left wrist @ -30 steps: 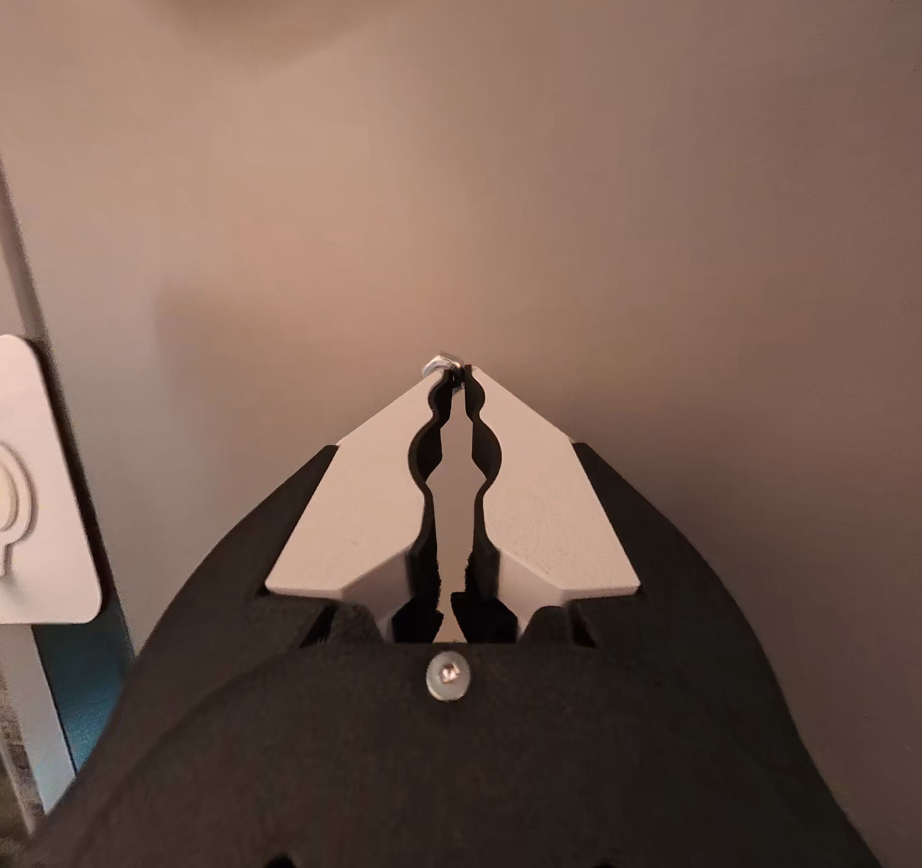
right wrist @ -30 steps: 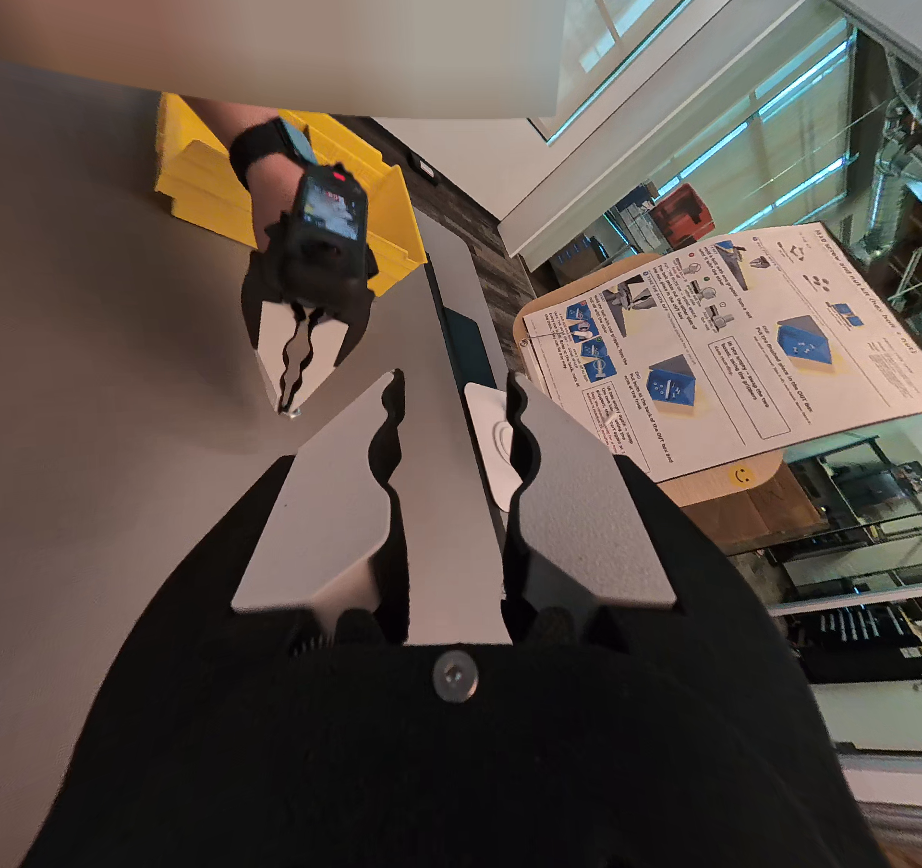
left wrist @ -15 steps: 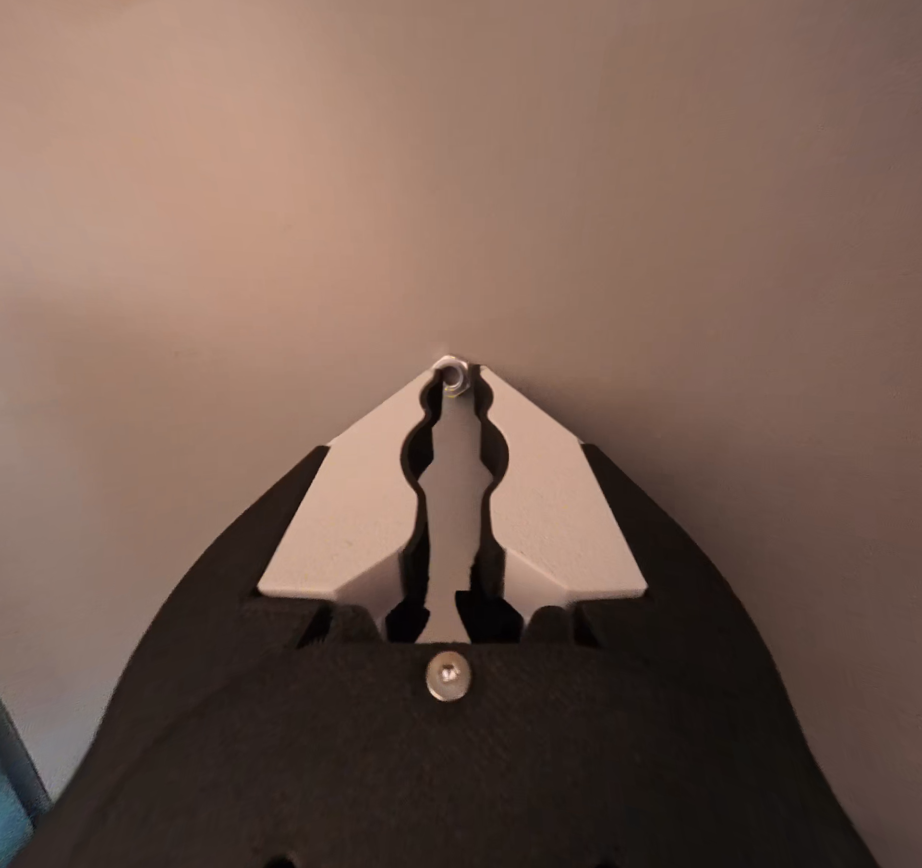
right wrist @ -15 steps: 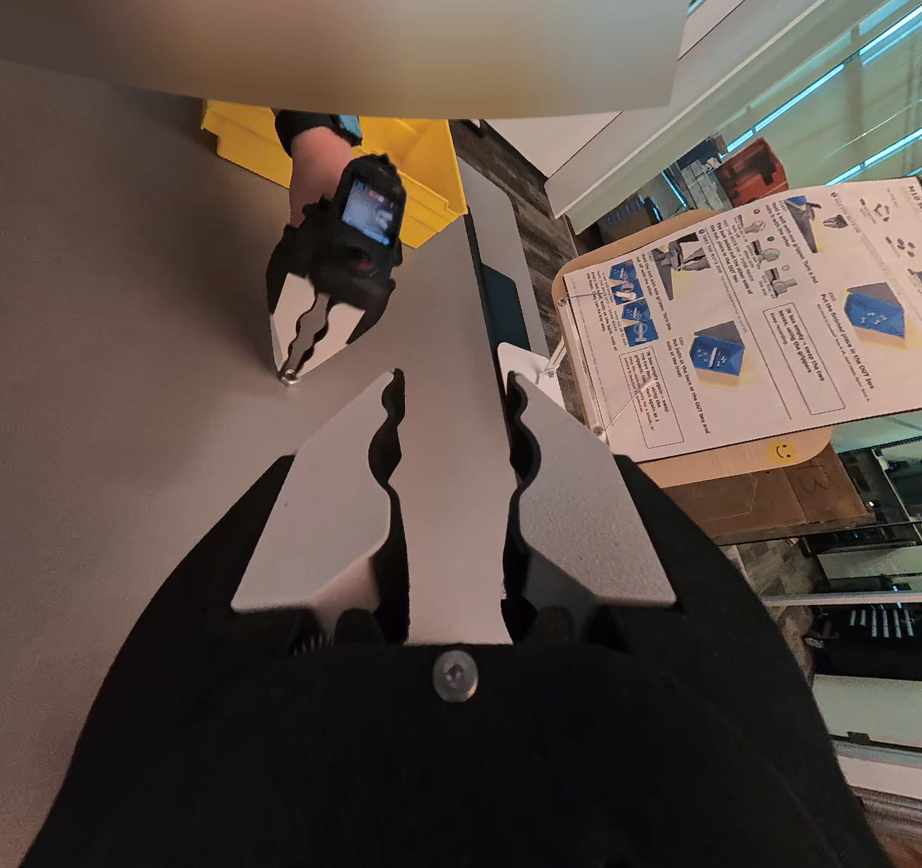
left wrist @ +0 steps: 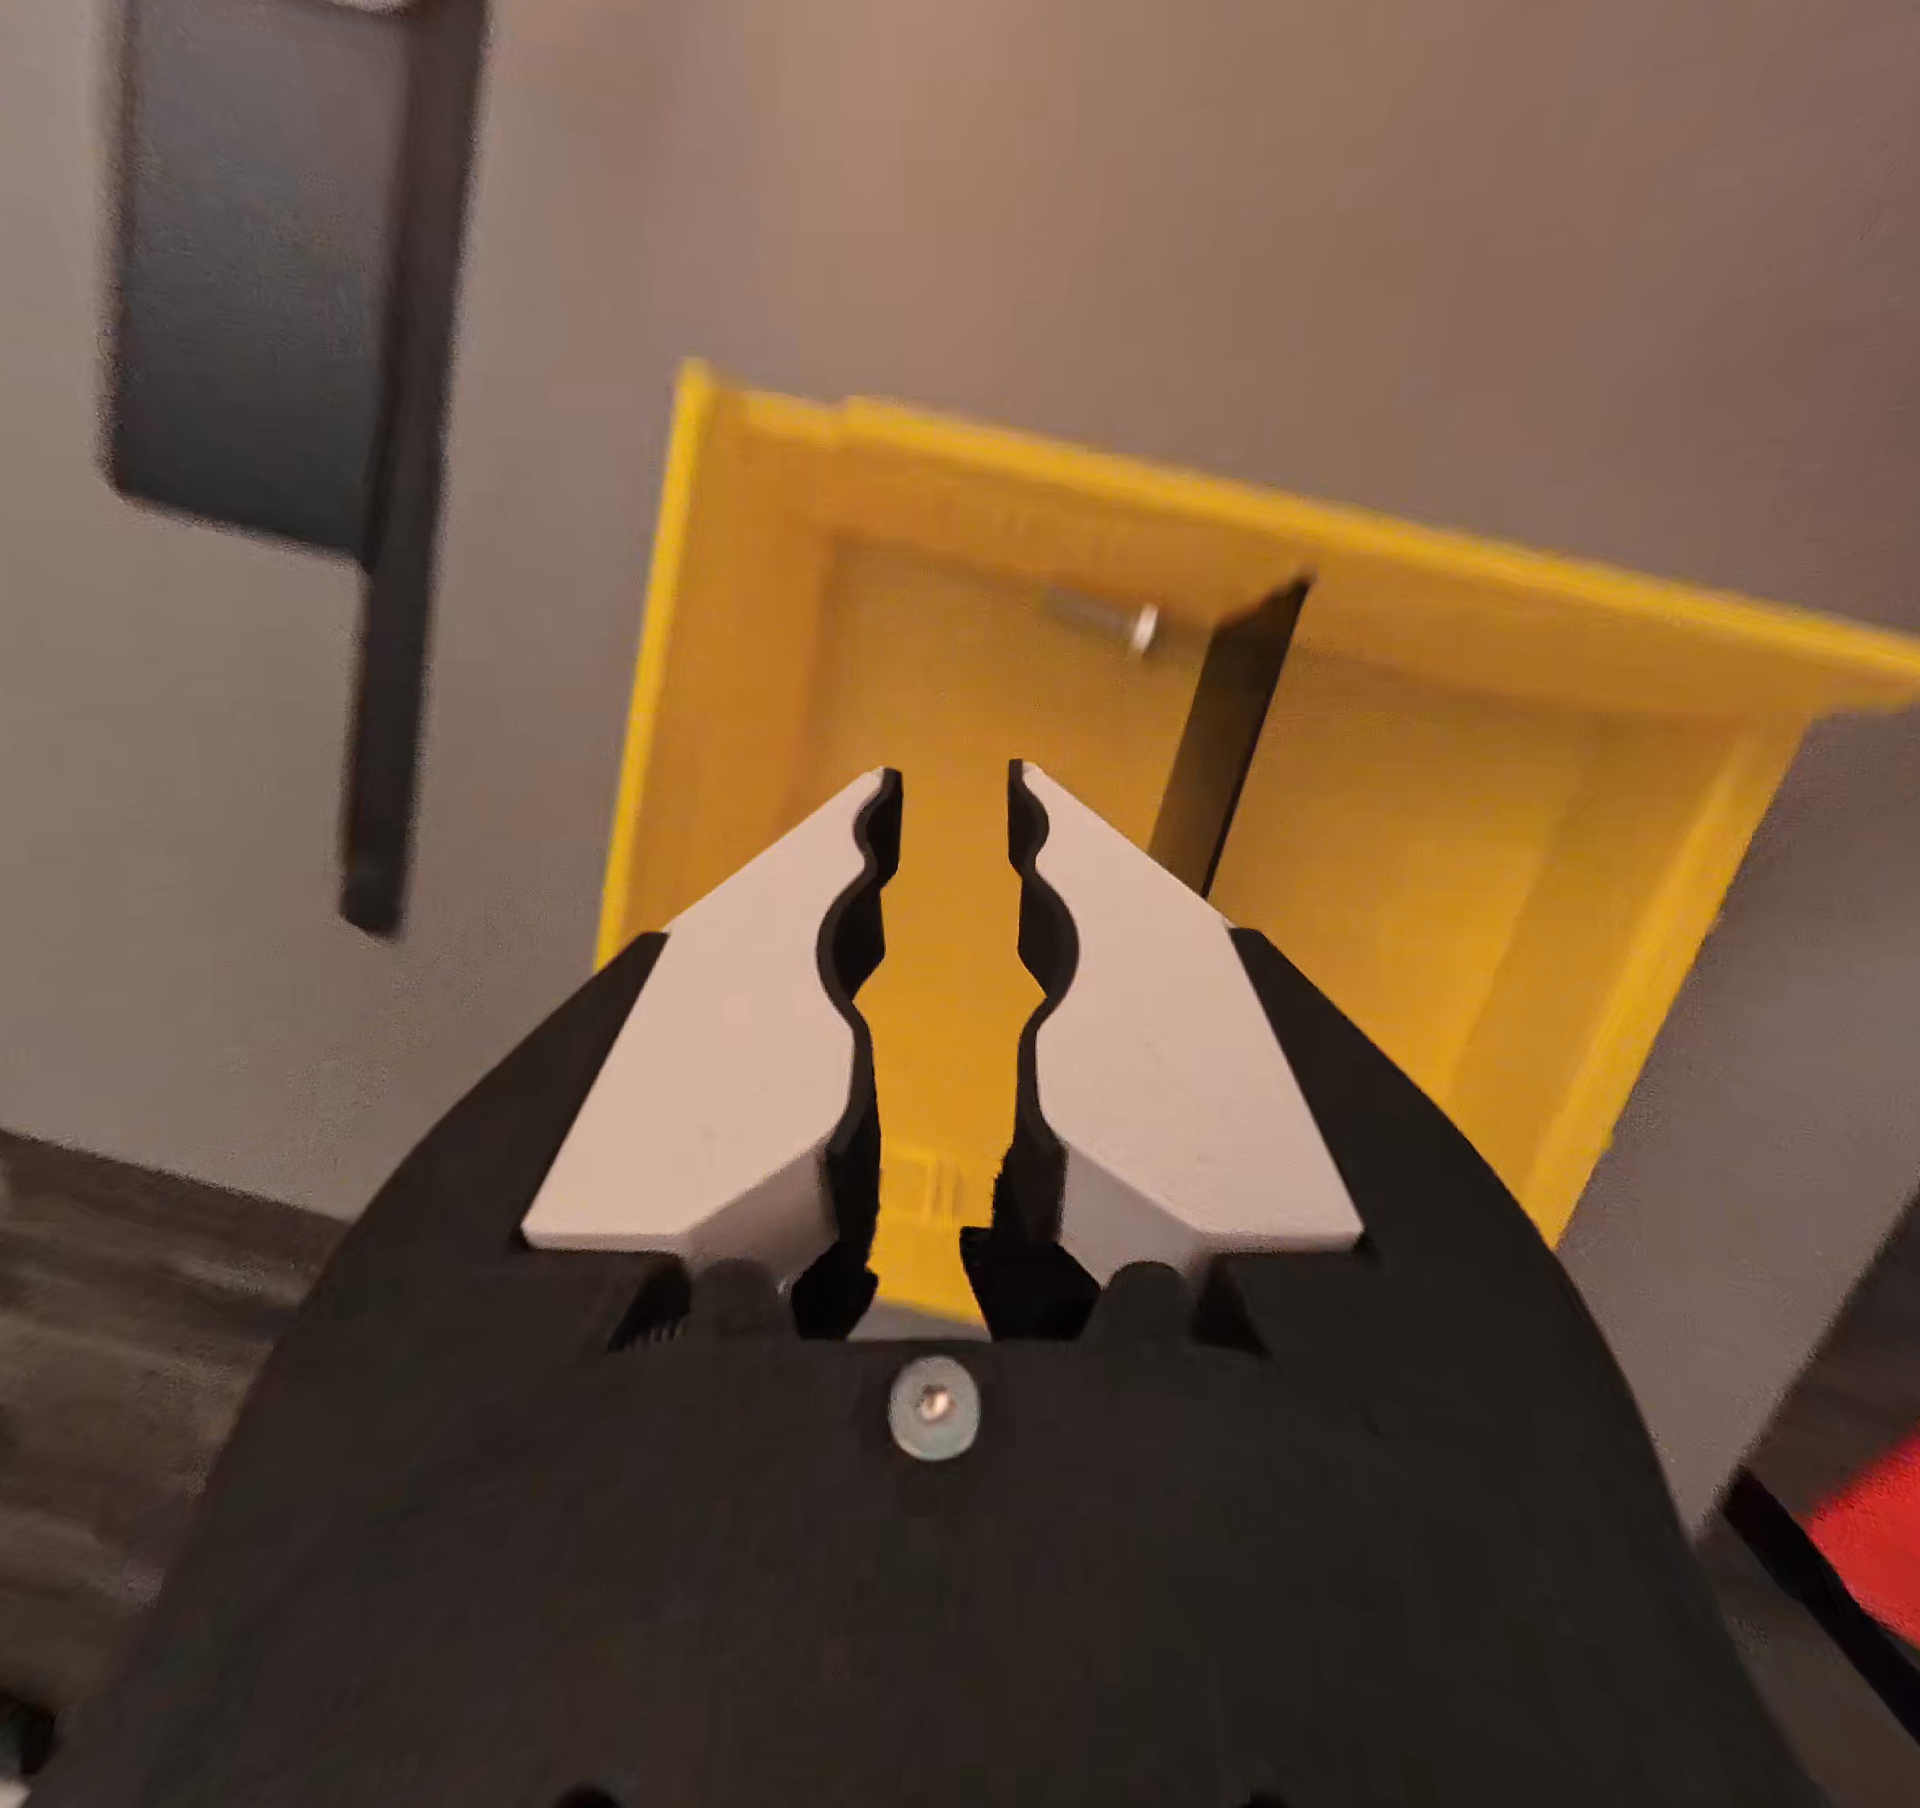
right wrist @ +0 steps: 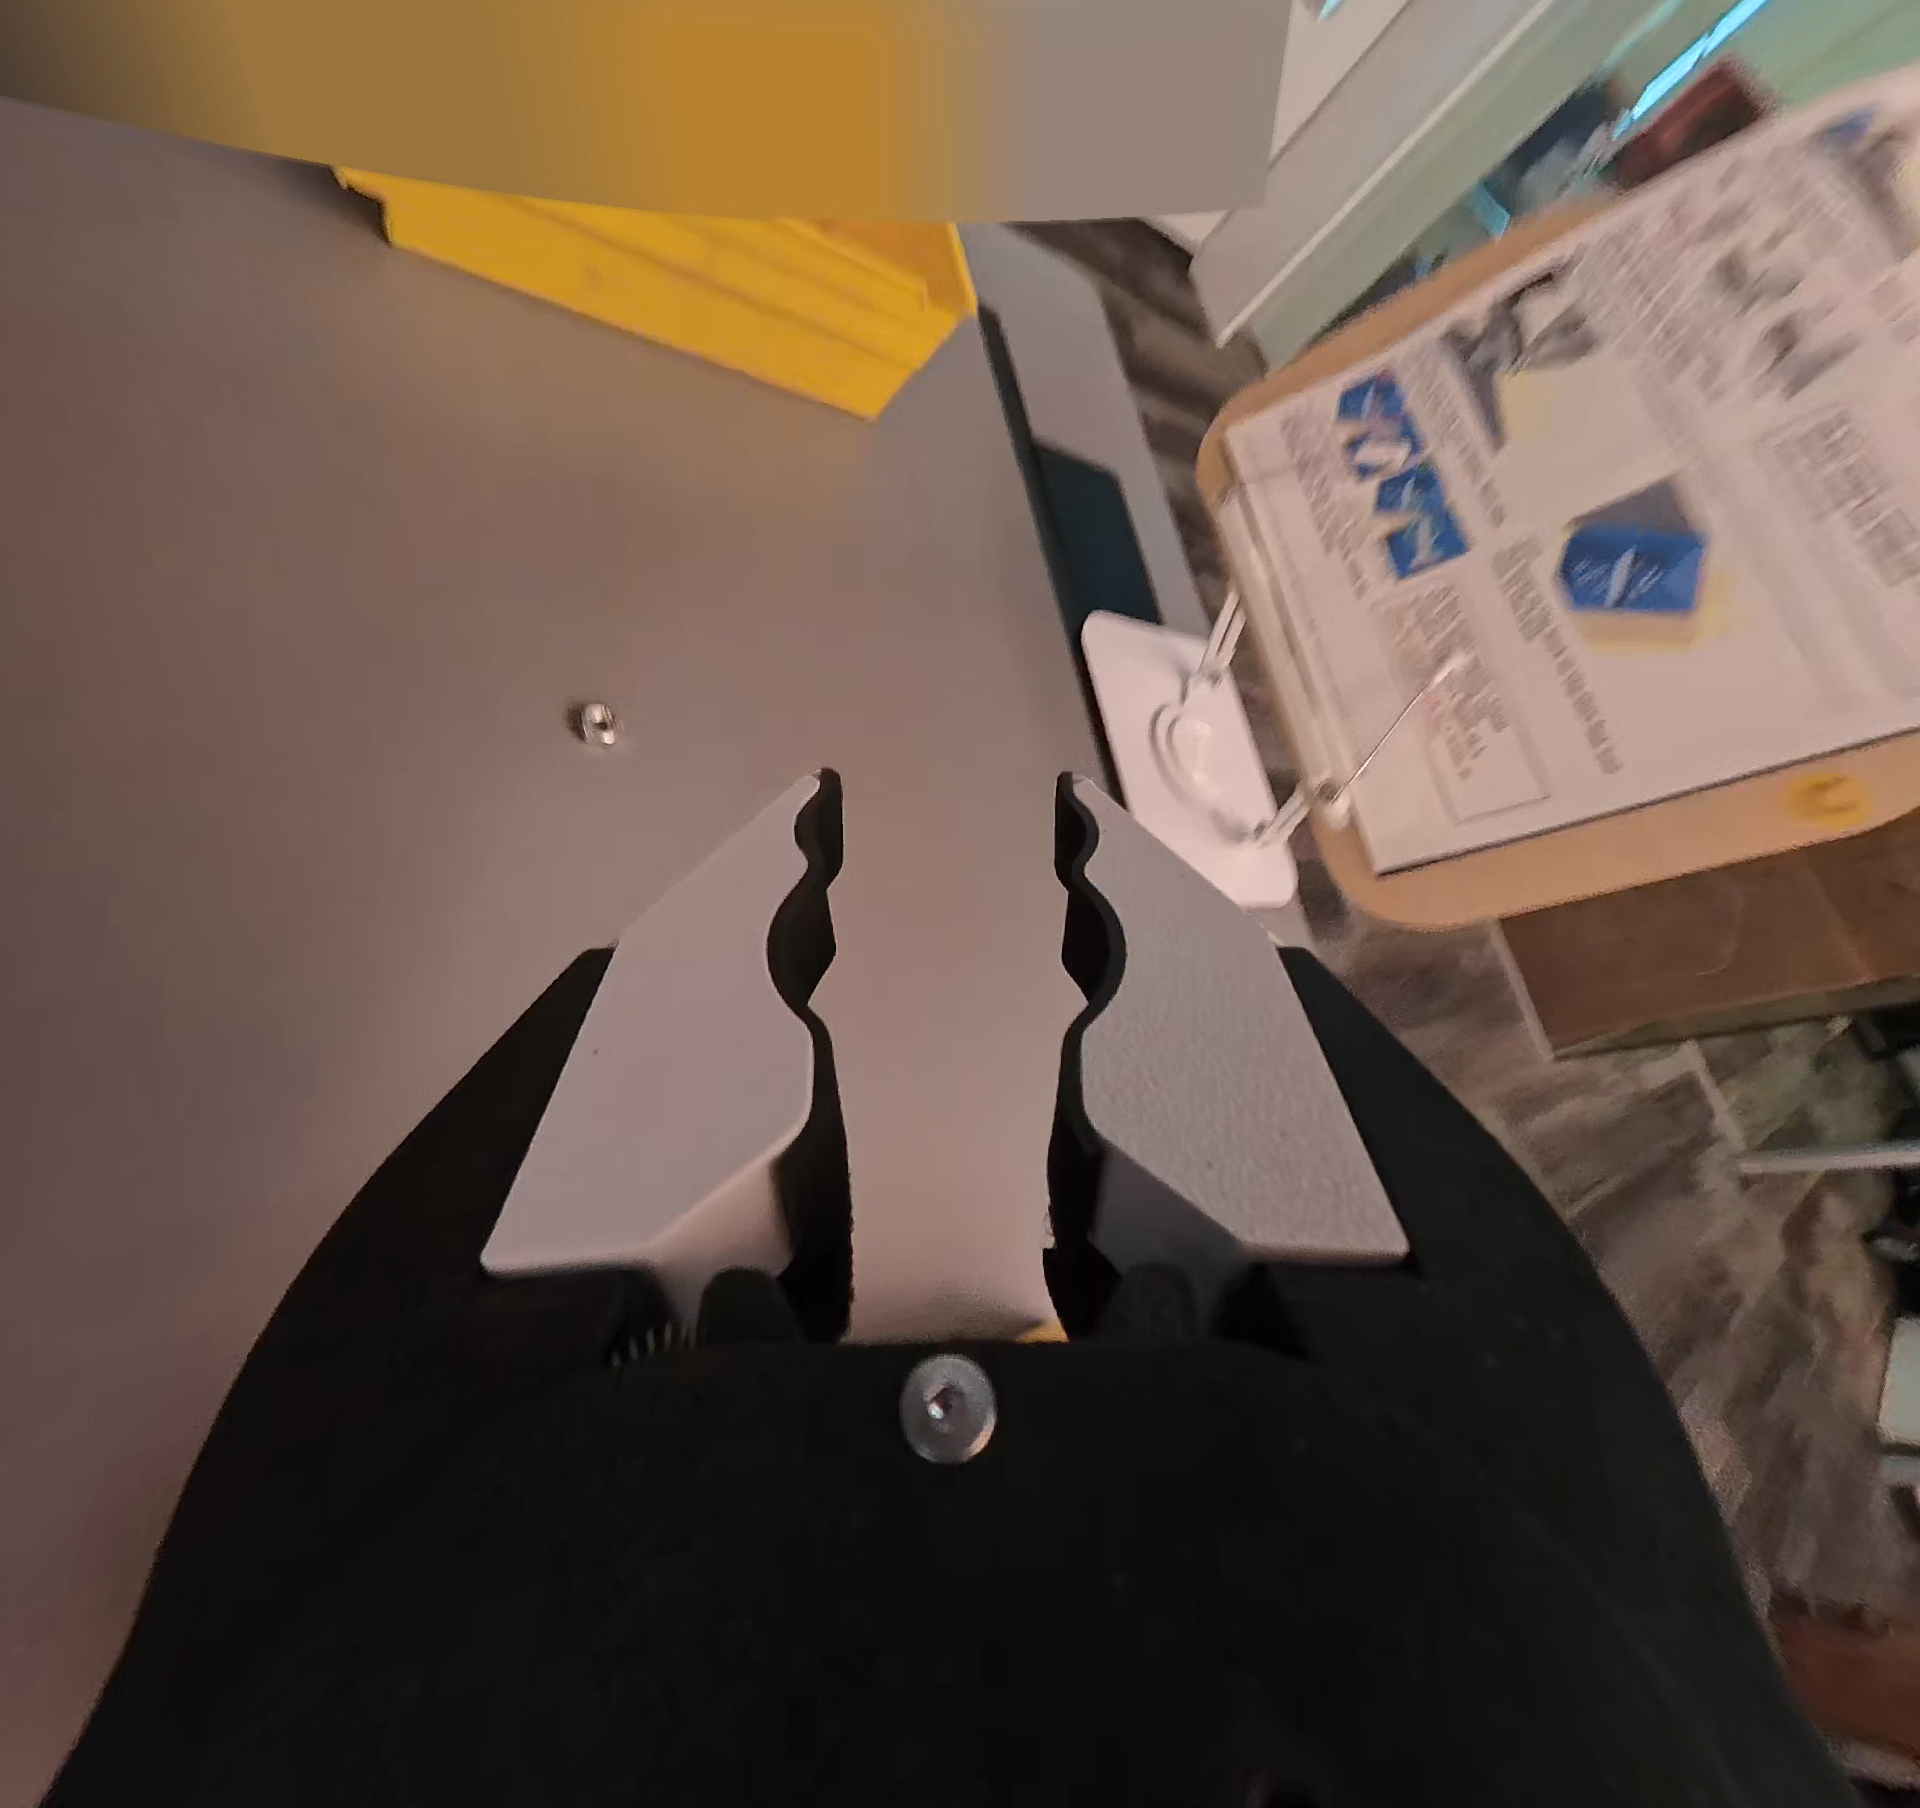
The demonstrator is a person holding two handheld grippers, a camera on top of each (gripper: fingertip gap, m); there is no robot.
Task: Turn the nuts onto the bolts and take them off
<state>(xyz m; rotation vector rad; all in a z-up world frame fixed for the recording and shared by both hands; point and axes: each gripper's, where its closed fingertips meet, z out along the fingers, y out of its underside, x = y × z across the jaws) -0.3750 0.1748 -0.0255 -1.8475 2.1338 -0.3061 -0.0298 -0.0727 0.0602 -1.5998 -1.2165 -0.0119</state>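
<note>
A small silver nut (right wrist: 594,724) lies alone on the grey table (right wrist: 312,615), ahead and left of my right gripper (right wrist: 940,792), which is open with nothing between its fingers. My left gripper (left wrist: 954,771) is open and empty and hangs over the left compartment of a yellow bin (left wrist: 1455,927). A silver bolt (left wrist: 1103,617) lies at the far end of that compartment, beside a black divider (left wrist: 1231,719). The left gripper does not show in the right wrist view.
The yellow bin also shows in the right wrist view (right wrist: 727,293) at the table's far side. A white stand (right wrist: 1184,750) holds a printed instruction sheet (right wrist: 1558,563) at the table's right edge. A dark panel (left wrist: 249,252) stands left of the bin. Some 45 cm of space lies between my two pairs of fingers. To the silver bolt (left wrist: 1103,617): left tips about 12 cm, right tips about 45 cm.
My left gripper set the nut down on the table, opened, and swung away to above the yellow bin. The nut stays on the table. My right gripper stayed open.
</note>
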